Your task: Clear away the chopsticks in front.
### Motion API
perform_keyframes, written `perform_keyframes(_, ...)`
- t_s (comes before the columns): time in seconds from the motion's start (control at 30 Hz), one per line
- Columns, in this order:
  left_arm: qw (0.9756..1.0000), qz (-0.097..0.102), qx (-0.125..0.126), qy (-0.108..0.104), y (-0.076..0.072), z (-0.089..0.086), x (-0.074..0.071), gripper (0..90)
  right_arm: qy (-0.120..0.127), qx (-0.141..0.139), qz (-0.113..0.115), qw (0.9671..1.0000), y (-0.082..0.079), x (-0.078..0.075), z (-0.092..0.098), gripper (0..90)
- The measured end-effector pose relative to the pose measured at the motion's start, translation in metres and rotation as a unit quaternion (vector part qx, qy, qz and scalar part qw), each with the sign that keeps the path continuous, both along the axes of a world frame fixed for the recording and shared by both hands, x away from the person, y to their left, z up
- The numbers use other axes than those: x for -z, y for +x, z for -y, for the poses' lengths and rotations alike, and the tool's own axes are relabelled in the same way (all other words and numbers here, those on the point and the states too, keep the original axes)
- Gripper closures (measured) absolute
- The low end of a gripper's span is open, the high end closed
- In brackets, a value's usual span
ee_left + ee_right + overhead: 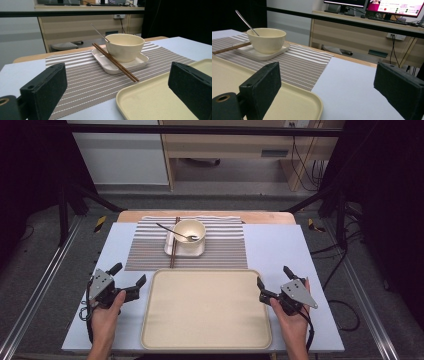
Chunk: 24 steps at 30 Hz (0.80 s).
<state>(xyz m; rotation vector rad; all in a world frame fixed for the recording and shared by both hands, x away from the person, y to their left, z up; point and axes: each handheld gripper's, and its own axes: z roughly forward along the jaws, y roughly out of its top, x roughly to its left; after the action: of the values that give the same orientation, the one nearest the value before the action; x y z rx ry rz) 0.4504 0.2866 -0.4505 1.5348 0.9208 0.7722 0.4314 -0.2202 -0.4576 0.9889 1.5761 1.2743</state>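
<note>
Flanking the beige tray (206, 309) at the counter's (280, 250) near edge, the left tool (129, 279) and right tool (272, 280) both hover with jaws spread apart, gripping nothing. Well beyond them, toward the far edge, a cream bowl (189, 233) holding a spoon (176, 232) sits on a small plate (186, 251) atop the striped placemat (225, 251), chopsticks (174, 242) resting across the plate's left side.

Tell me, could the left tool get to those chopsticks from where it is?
Probably yes. The left tool is open, beside the tray, and only bare striped mat lies between it and the chopsticks, which rest across the small dish's left edge.
</note>
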Motion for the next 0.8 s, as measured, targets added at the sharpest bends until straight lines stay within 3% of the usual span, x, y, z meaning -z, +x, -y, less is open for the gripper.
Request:
perform_keyframes(0.17,0.9999,-0.005,0.013,0.001,0.001,0.005,-0.002,1.7,-0.002,0.005,-0.004,1.0,0.0,0.004,0.002,8.7)
perform_keyframes(0.27,0.9991,-0.008,0.031,0.028,0.002,0.015,-0.008,1.8,0.002,0.012,-0.003,0.9999,-0.003,0.005,0.005,9.9)
perform_keyframes(0.33,0.999,-0.011,0.033,0.029,0.003,0.017,-0.01,1.9,-0.002,0.014,-0.004,0.9999,-0.004,0.006,0.005,10.0)
perform_keyframes(0.5,0.9987,-0.019,0.039,0.028,0.021,0.026,-0.026,3.0,-0.01,0.022,-0.018,0.9996,-0.008,0.012,0.006,9.9)
perform_keyframes(0.63,0.9972,-0.023,0.056,0.044,0.031,0.037,-0.041,3.3,-0.009,0.031,-0.019,0.9993,-0.01,0.011,0.008,9.4)
perform_keyframes(0.8,0.9944,-0.024,0.061,0.083,0.034,0.054,-0.052,3.0,0.001,0.043,-0.024,0.9988,-0.015,0.007,0.009,8.5)
